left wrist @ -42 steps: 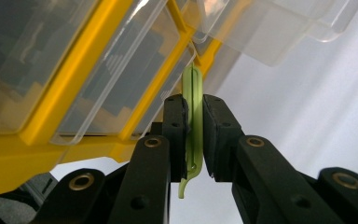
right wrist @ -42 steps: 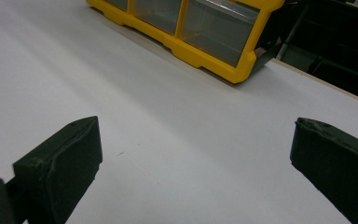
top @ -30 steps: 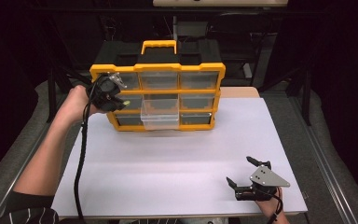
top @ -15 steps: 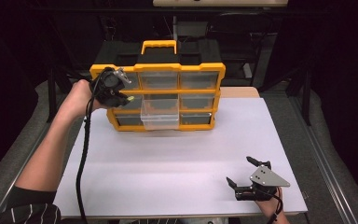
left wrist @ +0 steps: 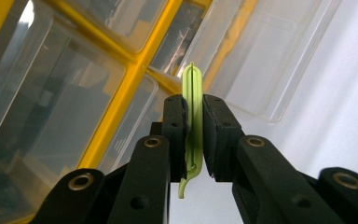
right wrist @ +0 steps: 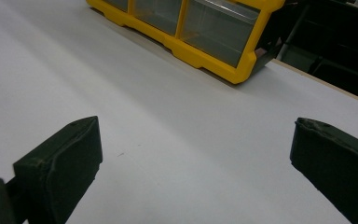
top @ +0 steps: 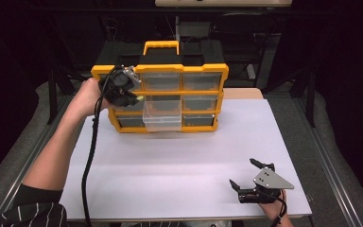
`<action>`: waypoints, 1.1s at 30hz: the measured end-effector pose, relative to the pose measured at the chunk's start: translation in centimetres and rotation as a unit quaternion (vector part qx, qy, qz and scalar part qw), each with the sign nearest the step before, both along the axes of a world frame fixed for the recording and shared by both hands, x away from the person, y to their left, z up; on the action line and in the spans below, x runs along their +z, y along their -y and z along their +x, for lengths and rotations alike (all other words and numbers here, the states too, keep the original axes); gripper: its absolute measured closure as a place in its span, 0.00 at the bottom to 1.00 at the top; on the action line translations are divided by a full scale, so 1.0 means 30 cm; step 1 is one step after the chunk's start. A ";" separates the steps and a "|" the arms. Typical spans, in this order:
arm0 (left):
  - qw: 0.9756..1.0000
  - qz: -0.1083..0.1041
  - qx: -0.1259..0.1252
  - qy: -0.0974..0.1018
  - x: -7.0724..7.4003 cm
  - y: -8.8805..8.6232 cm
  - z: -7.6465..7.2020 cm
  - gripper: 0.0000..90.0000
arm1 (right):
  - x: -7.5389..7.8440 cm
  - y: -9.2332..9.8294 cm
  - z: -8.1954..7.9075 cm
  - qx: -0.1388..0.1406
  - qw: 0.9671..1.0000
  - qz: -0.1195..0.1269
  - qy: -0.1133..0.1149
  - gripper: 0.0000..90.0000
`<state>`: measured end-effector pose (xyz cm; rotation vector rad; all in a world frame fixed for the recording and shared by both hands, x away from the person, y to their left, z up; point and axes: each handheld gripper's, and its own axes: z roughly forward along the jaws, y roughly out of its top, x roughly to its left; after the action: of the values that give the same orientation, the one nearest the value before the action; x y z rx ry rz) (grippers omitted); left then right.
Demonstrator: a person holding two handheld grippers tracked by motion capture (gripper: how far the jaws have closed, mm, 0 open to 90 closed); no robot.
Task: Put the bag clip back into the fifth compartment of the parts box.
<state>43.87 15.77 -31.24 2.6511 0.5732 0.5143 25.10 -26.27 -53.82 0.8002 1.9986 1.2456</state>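
A yellow organizer (top: 160,97) with clear drawers stands at the far side of the white table. Its middle drawer (top: 162,113) is pulled out. My left gripper (top: 131,92) hovers in front of the cabinet's left column, shut on a thin green flat piece (left wrist: 192,116) that stands on edge between its pads, close to the clear drawer fronts (left wrist: 74,116). The piece's tip (top: 140,98) pokes out toward the pulled-out drawer. My right gripper (top: 247,177) rests open near the table's front right corner, nothing between its pads (right wrist: 58,163).
The white tabletop (top: 179,165) stretches between the cabinet and the right gripper. A black cable (top: 92,151) trails from the left gripper along the forearm. Dark frames and stands crowd the space behind the table.
The left gripper has risen slightly and shifted right along the cabinet's front, toward the pulled-out drawer, still holding the green piece. The right gripper has stayed put.
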 end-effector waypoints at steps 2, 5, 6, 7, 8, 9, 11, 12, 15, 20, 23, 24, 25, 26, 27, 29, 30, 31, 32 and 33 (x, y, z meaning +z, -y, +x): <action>1.000 0.000 -0.004 0.001 0.002 0.010 0.002 0.89 | 0.000 0.000 0.000 0.000 1.000 0.000 -0.001 0.02; 1.000 0.003 -0.009 0.000 0.003 0.026 0.003 0.89 | 0.000 0.000 0.000 0.000 1.000 0.000 -0.001 0.02; 1.000 0.002 -0.010 -0.001 0.003 0.032 0.003 0.89 | 0.000 0.000 0.000 0.000 1.000 0.000 0.000 0.02; 1.000 0.004 -0.013 -0.001 0.004 0.038 0.004 0.89 | 0.000 0.001 0.000 0.000 1.000 0.000 -0.001 0.02; 1.000 0.003 -0.014 -0.002 0.003 0.044 0.005 0.89 | 0.000 0.001 0.000 0.000 1.000 0.001 -0.001 0.02; 1.000 0.005 -0.016 -0.002 0.004 0.050 0.005 0.89 | 0.000 0.001 0.000 0.000 1.000 0.001 -0.001 0.02; 1.000 0.007 -0.021 0.001 0.003 0.061 0.007 0.89 | 0.000 0.001 -0.001 -0.001 1.000 0.002 -0.001 0.02; 1.000 0.007 -0.021 -0.001 0.003 0.067 0.006 0.89 | 0.000 0.001 -0.001 -0.001 1.000 0.002 -0.001 0.02; 1.000 0.009 -0.028 0.000 0.001 0.083 0.008 0.89 | 0.000 0.002 -0.001 -0.001 1.000 0.002 -0.001 0.02; 0.999 0.007 -0.037 -0.004 -0.006 0.110 0.010 0.89 | 0.000 0.002 -0.001 -0.001 1.000 0.002 0.000 0.02; 0.999 0.002 -0.042 -0.003 -0.012 0.123 0.012 0.89 | 0.000 0.002 -0.002 -0.001 1.000 0.002 0.000 0.02; 0.999 0.003 -0.043 -0.004 -0.013 0.128 0.012 0.89 | 0.000 0.002 -0.002 -0.001 1.000 0.002 0.000 0.02; 0.999 0.003 -0.045 -0.007 -0.015 0.132 0.012 0.89 | 0.001 0.003 -0.002 0.000 1.000 0.001 -0.001 0.02; 0.999 0.000 -0.045 -0.006 -0.017 0.136 0.011 0.89 | 0.000 0.003 -0.002 0.000 1.000 0.001 -0.001 0.02; 0.999 0.003 -0.048 -0.006 -0.018 0.140 0.012 0.89 | 0.001 0.003 -0.002 0.000 1.000 0.001 -0.002 0.02; 0.999 0.000 -0.050 -0.006 -0.021 0.148 0.011 0.89 | 0.000 0.002 -0.002 0.000 1.000 0.002 -0.001 0.02; 0.999 0.001 -0.051 -0.007 -0.022 0.151 0.011 0.89 | 0.000 0.002 -0.002 -0.001 1.000 0.002 0.000 0.02; 0.999 -0.001 -0.052 -0.008 -0.023 0.154 0.011 0.89 | 0.000 0.002 -0.002 0.000 1.000 0.002 -0.001 0.02; 0.999 -0.001 -0.053 -0.010 -0.024 0.157 0.011 0.89 | 0.000 0.002 -0.002 0.000 1.000 0.003 0.000 0.02; 0.998 -0.001 -0.056 -0.008 -0.027 0.160 0.012 0.89 | 0.001 0.003 -0.002 0.000 1.000 0.001 -0.001 0.02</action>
<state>44.23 10.97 -32.04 2.6688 0.4270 0.4592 25.03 -26.36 -53.80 0.8032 1.9994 1.2472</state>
